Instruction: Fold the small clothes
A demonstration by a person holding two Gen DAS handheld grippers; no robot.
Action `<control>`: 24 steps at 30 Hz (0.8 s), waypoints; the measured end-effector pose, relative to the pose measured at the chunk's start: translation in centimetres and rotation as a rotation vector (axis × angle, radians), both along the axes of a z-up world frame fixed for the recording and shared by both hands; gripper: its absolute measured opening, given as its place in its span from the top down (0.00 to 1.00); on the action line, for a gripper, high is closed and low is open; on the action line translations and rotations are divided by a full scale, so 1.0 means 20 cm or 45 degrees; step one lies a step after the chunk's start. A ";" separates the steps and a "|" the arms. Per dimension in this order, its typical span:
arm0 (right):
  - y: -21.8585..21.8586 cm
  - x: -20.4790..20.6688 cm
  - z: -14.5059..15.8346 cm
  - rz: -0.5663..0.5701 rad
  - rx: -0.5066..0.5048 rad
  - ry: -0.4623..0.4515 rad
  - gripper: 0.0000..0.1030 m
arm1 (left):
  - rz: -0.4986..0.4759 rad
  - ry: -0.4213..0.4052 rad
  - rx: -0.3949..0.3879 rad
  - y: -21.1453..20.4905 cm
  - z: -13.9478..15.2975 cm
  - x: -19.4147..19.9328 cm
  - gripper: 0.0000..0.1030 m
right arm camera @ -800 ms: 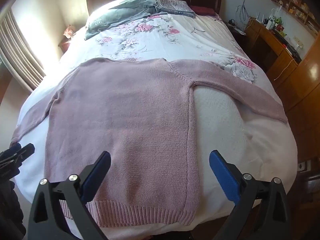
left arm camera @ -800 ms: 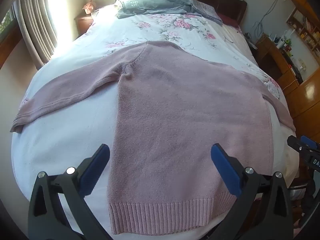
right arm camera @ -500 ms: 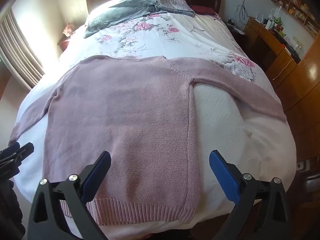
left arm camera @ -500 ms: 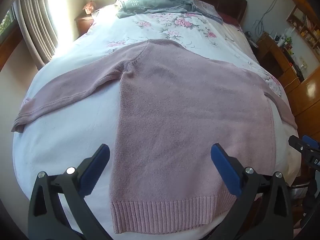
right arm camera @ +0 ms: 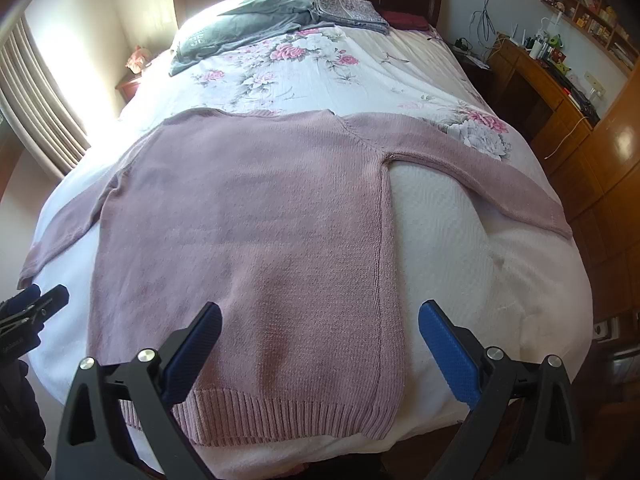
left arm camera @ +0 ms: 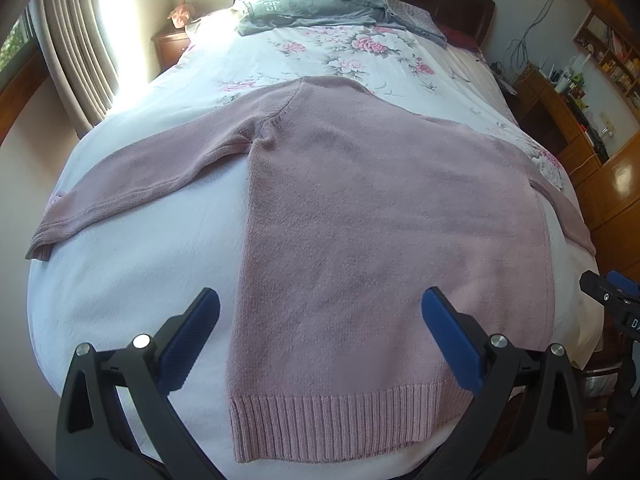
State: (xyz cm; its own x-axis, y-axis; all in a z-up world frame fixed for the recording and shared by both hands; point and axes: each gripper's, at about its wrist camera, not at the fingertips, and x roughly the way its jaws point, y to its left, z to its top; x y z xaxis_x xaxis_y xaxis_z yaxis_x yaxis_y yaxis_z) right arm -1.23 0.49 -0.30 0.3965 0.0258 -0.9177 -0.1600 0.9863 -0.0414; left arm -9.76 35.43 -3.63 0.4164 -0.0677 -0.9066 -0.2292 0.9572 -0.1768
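Note:
A dusty-pink knit sweater [left arm camera: 380,216] [right arm camera: 248,232] lies flat on the bed with both sleeves spread out sideways and its ribbed hem [left arm camera: 344,424] toward me. My left gripper [left arm camera: 320,320] hovers open above the hem's left half, blue pads wide apart, nothing between them. My right gripper [right arm camera: 320,332] is open too, over the hem's right half near the side seam [right arm camera: 378,300]. Each gripper's tip shows at the edge of the other view: right gripper [left arm camera: 612,300], left gripper [right arm camera: 36,304].
The bed [right arm camera: 460,240] has a white cover with pink flowers; grey folded clothes [right arm camera: 248,24] lie by the dark headboard. Curtains [left arm camera: 72,48] and a nightstand [left arm camera: 172,44] stand on the left, a wooden desk [right arm camera: 544,84] and cupboard on the right.
Both grippers have drifted slightly forward and up, so the sweater sits a little lower and closer in view. The jaws stay open and the sweater has not moved.

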 end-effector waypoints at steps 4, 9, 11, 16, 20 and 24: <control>0.00 0.00 0.00 -0.003 0.000 0.000 0.04 | -0.005 -0.001 0.002 0.00 0.00 0.00 0.03; 0.00 -0.02 -0.01 -0.005 0.001 -0.005 0.04 | -0.010 -0.002 0.002 0.00 0.00 0.00 0.03; 0.01 -0.04 -0.01 -0.012 0.001 -0.007 0.04 | -0.010 0.000 0.005 0.00 0.00 0.00 0.03; 0.01 -0.03 -0.01 -0.018 -0.001 -0.001 0.04 | -0.008 0.005 0.005 0.01 -0.01 0.00 0.03; 0.01 -0.02 -0.02 -0.025 -0.004 0.007 0.04 | -0.013 0.008 0.007 0.02 -0.01 0.01 0.03; 0.01 -0.01 -0.02 -0.031 -0.007 0.013 0.04 | -0.020 0.009 0.005 0.02 -0.02 0.02 0.03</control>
